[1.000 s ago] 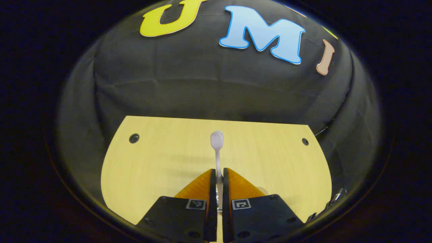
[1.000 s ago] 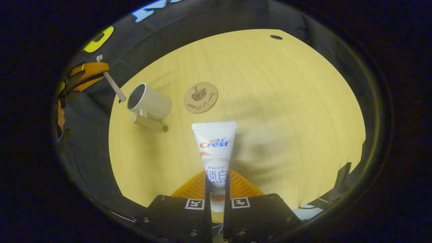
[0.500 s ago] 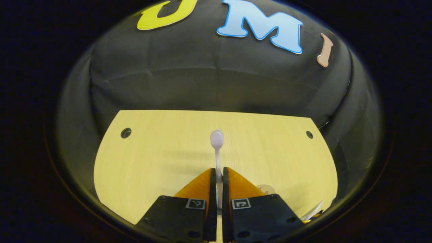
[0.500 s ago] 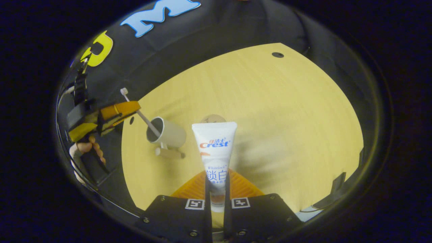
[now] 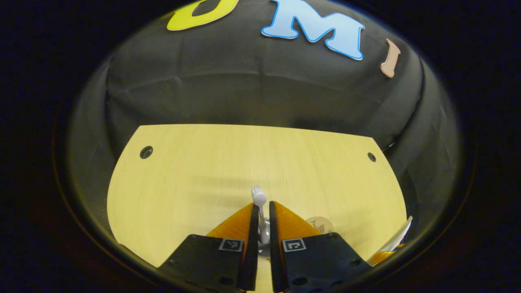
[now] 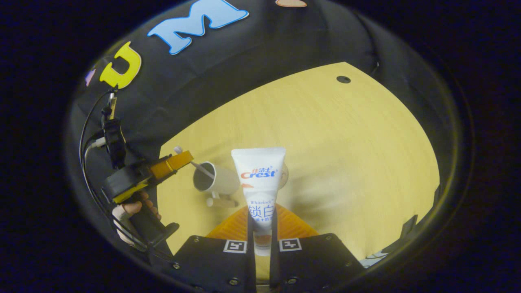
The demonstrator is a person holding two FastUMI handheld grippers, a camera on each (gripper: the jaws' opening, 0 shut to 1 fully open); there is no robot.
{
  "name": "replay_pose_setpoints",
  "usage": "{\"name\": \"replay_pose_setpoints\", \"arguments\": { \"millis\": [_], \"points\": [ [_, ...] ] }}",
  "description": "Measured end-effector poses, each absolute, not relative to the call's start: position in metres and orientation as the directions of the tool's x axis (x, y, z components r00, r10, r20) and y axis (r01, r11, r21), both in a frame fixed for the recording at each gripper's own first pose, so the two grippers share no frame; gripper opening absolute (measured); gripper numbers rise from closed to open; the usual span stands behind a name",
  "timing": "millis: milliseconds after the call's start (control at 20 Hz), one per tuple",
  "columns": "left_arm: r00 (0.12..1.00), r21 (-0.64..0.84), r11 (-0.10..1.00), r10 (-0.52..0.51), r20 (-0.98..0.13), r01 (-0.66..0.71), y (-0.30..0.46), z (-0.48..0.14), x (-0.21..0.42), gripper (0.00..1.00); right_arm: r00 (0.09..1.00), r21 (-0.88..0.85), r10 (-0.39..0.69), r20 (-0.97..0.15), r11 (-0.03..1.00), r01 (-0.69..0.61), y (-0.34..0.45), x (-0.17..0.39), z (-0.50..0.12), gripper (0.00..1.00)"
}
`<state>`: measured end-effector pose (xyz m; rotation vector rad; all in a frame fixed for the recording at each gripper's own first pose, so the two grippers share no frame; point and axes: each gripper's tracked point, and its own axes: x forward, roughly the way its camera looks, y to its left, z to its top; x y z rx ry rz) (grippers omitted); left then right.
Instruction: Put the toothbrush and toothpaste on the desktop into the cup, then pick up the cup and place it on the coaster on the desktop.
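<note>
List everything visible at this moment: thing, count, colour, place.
toothbrush: 1, white, between the left fingers, lower end inside the cup
toothpaste: 1, white tube, clamped in the right fingers
cup: 1, grey with a wooden handle, on the desktop
coaster: 1, tan, on the desktop, partly hidden
desktop: 1, pale wood
left hand-held gripper: 1, above the cup
right hand-held gripper: 1, raised, near the cup
hand: 1, gripping the left handle

Pale wooden desktop (image 5: 195, 162) (two holes) against black cloth wall (image 5: 244, 97).
</note>
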<state>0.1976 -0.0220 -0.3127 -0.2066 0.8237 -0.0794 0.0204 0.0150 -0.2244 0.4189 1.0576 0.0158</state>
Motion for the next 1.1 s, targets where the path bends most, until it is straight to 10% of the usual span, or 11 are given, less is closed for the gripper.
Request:
{"name": "replay_pose_setpoints", "arguments": {
  "millis": [1100],
  "points": [
    [0.723, -0.189, 0.965, -0.001, -0.691, -0.179, 0.100, -0.272, 0.105, 0.25, 0.578, 0.404, 0.301, -0.759, 0.913, 0.055, 0.120, 0.128, -0.213, 0.14]
  ]
}}
